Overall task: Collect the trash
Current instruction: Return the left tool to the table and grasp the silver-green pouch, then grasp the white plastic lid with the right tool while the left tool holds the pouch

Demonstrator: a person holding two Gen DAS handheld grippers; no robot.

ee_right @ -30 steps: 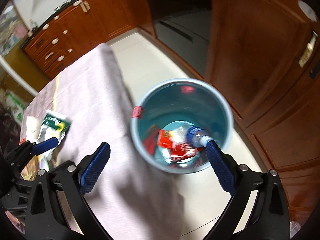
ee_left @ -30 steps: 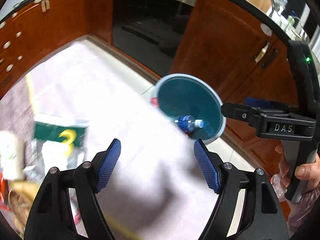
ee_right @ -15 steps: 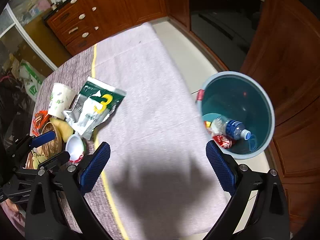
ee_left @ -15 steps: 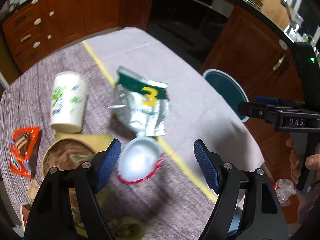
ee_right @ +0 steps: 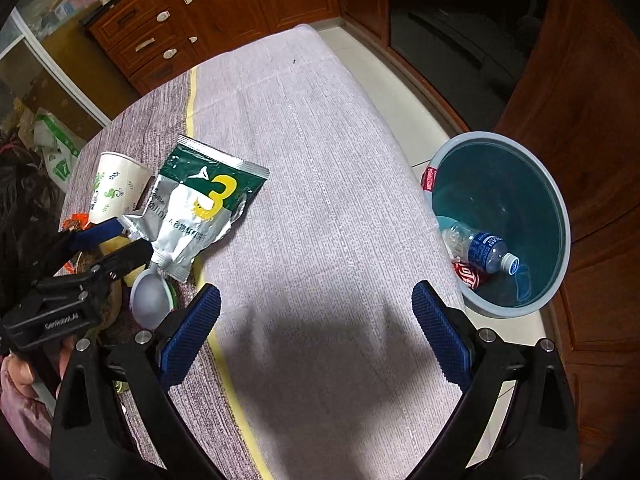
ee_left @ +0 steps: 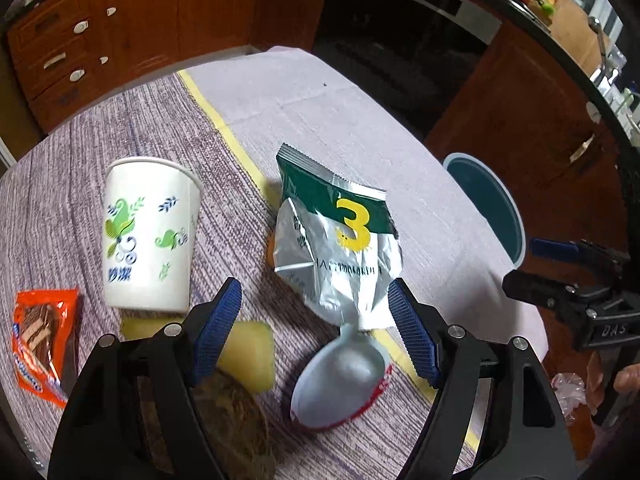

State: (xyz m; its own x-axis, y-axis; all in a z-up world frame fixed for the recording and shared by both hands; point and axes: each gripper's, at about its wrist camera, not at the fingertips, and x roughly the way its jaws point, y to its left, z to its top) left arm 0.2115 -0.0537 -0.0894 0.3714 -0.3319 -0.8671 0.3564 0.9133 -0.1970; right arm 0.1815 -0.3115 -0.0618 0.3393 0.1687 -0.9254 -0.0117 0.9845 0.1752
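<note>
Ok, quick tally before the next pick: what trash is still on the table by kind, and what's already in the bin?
On the table:
Paper cup: 1
Foil pouch marked 3: 1
Orange snack wrapper: 1
Small red-rimmed cup: 1
Yellowish-brown scraps: cannot count, partly hidden

In the bin:
Plastic bottle: 1
Red can or wrapper: 1

Total countable: 6

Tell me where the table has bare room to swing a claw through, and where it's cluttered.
Bare: the pale cloth between the foil pouch and the table edge by the blue bin, and beyond the pouch to the far end. Crowded: left of the yellow stripe, where the paper cup, orange wrapper and small lidless cup bunch under the open left claw.
</note>
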